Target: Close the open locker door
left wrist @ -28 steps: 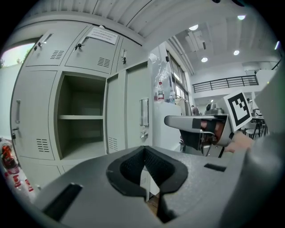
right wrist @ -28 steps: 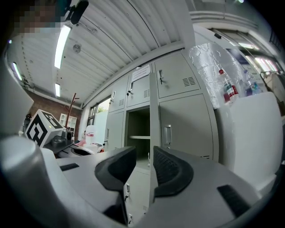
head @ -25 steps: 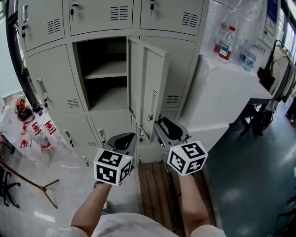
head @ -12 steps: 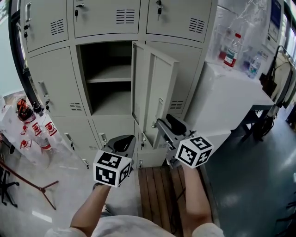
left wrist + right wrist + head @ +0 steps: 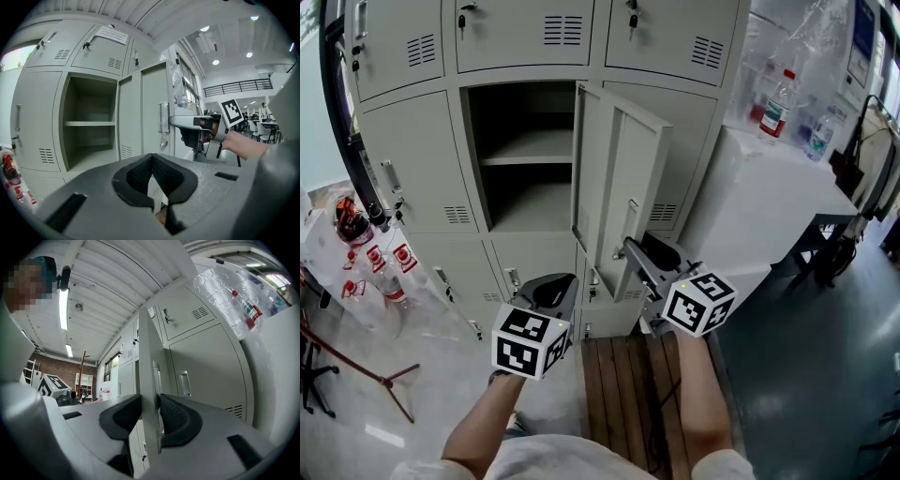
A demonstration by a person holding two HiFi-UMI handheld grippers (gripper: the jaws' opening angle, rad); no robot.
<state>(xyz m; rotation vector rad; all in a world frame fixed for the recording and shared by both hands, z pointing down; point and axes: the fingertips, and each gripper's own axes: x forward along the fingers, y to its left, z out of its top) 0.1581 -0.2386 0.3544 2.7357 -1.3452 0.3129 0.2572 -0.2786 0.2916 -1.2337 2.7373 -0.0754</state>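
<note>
Right gripper (image 5: 151, 416) clamped on the free edge of the locker door (image 5: 614, 178), with a slip or a pinch the likely trouble.
The door stands swung out at 3 o'clock of its open compartment (image 5: 525, 155). The jaws have just been closing with the thin edge between them, beside the handle (image 5: 630, 217). That narrow hold may slide off mid-swing, or the inner jaw may be trapped against the frame. The left gripper (image 5: 546, 286), closed on nothing, idles at 7 o'clock.

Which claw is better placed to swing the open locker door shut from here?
Right. The right claw, its jaws having just been closing, clamps the locker door at its free edge beside the handle, ready to swing it. The left claw is shut on nothing, lower and clear of the door.
</note>
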